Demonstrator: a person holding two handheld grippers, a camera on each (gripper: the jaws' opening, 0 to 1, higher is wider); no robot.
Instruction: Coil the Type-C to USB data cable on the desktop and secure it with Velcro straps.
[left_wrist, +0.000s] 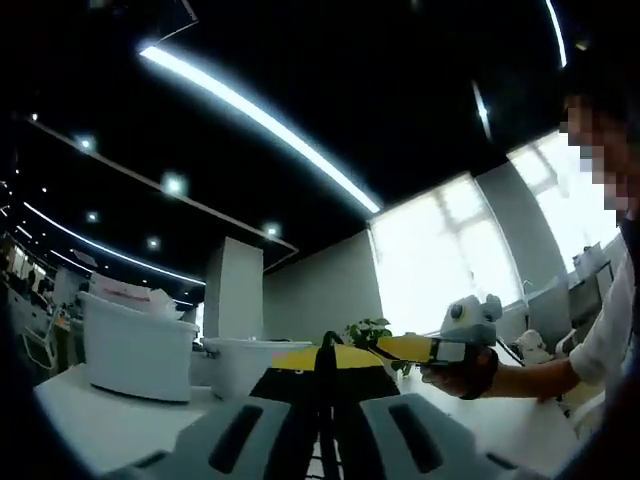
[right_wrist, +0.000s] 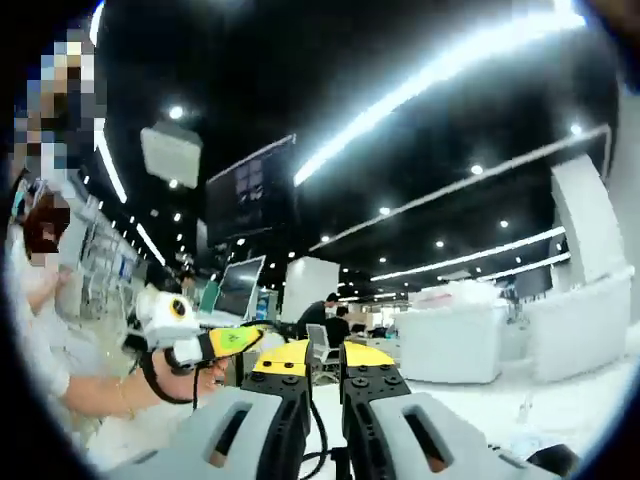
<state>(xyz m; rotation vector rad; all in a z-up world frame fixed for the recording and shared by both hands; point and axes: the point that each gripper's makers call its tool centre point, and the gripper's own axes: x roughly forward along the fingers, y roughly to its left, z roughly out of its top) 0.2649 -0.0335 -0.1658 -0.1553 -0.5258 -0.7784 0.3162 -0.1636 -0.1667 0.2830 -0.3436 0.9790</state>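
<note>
In the left gripper view my left gripper points up off the table, its yellow-tipped jaws pressed together on a thin black cable that runs up between them. A hand holds my right gripper at the right of that view. In the right gripper view my right gripper has a narrow gap between its jaws. The black cable loops through that gap low down, and I cannot tell whether it is pinched. My left gripper comes in from the left, held by a hand.
Two white bins stand on the white table at the left, with a potted plant behind. The person's sleeve is at the right. White boxes and a monitor are further off.
</note>
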